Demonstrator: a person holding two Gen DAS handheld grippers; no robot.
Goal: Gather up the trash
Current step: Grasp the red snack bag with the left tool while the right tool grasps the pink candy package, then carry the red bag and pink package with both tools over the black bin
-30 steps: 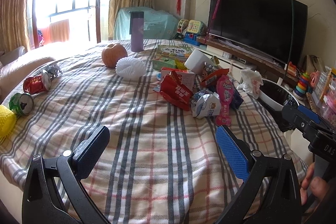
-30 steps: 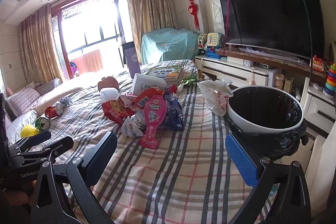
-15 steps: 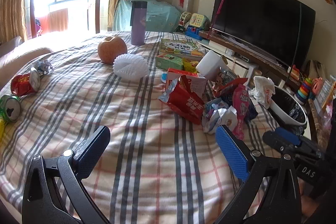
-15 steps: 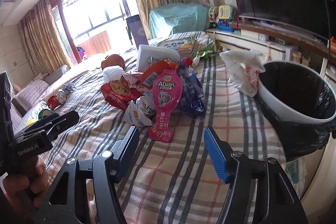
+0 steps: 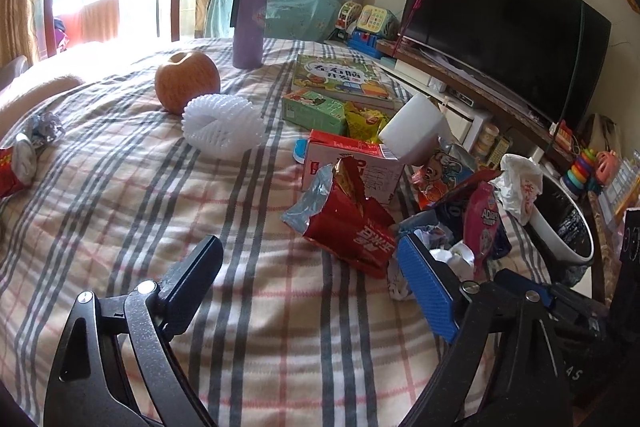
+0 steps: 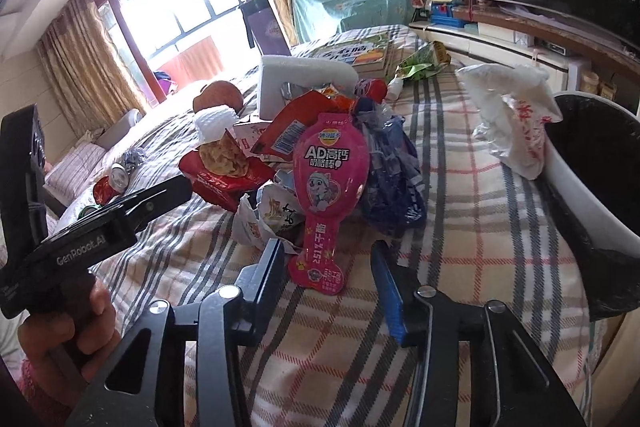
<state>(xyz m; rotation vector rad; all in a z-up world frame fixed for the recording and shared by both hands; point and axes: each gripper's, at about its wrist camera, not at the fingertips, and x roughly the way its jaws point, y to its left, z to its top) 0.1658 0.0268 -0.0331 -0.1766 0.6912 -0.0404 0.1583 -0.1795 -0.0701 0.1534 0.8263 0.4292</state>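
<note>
A heap of wrappers lies on the plaid cloth (image 5: 168, 195): a torn red snack bag (image 5: 352, 227), a pink cheese-stick packet (image 6: 326, 187), a blue bag (image 6: 390, 183) and a crumpled white wrapper (image 6: 272, 215). My right gripper (image 6: 326, 267) is open, its fingers either side of the pink packet's lower end, not closed on it. My left gripper (image 5: 308, 279) is open and empty, just short of the red bag. A white bin with a black liner (image 6: 592, 163) stands at the right edge.
An apple (image 5: 187, 79), white foam net (image 5: 222, 127), purple flask (image 5: 248, 23), books (image 5: 340, 77), a green box (image 5: 314, 109), a white foam block (image 5: 416, 129) and a white plastic bag (image 6: 516, 115) are on the cloth. Crushed cans (image 5: 16, 163) lie far left. A TV (image 5: 500, 23) stands behind.
Both grippers have moved forward toward the heap. The right gripper's fingers have narrowed and now bracket the pink packet's lower end. The left gripper stays wide open.
</note>
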